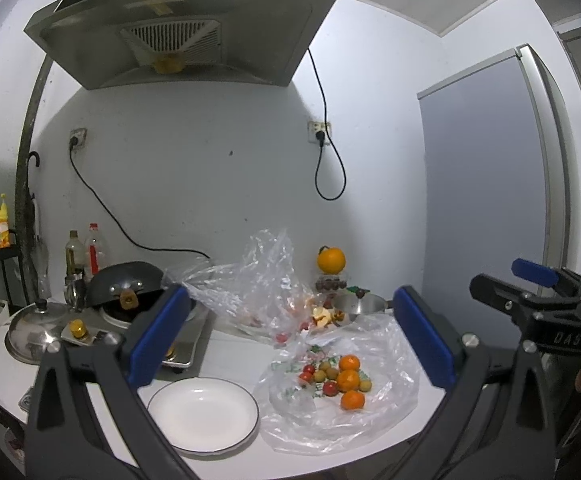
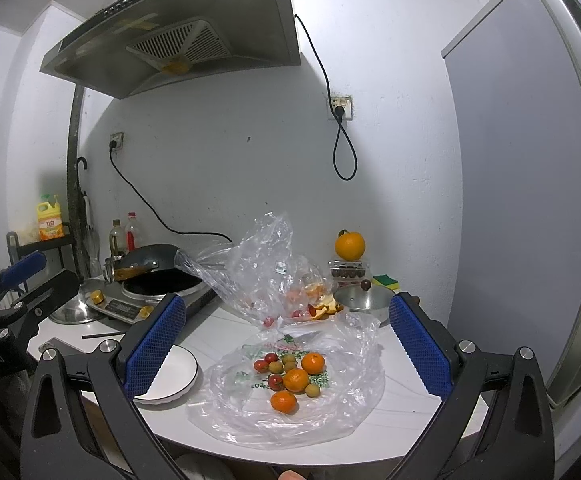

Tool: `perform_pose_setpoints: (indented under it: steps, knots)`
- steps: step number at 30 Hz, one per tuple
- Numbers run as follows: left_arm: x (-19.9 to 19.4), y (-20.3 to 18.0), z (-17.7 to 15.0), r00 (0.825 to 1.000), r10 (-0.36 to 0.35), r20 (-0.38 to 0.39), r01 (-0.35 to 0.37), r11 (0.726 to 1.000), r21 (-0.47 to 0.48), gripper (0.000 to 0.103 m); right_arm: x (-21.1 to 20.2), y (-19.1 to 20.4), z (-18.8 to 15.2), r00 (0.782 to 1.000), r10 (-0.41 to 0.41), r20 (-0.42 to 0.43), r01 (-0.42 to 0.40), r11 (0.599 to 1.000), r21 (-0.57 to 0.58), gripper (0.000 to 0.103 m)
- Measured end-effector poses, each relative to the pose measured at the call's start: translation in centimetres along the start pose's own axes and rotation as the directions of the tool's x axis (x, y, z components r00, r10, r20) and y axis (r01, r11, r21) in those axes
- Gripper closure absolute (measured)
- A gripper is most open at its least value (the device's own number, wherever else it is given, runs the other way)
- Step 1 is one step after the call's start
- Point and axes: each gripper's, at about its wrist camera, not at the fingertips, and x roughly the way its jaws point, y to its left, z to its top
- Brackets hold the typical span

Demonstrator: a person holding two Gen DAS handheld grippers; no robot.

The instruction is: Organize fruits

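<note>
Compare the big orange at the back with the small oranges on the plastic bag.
The big orange is larger, perched alone atop a clear box by the wall, and has a stem. The small oranges are smaller, three lying low on the plastic bag among red and greenish fruits. All are round and orange.

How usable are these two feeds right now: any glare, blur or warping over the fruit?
Left wrist view: heavy fisheye bending at the edges, dim bluish light, fruit pile sharp, soft sheen on the plastic bag. Right wrist view: same warping, the fridge bows; the white plate is partly hidden by a finger.
</note>
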Motion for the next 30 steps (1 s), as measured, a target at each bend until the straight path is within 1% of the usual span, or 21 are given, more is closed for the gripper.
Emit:
perform_pose_setpoints:
  steps: [30]
  knots:
    - [-0.15,-0.31,-0.16,1.000,-0.006,0.001,0.006,1.000,0.003,0.000,0.17,-0.68,-0.18,1.000,-0.005,-0.001,0.005,1.000,-0.001,0.000]
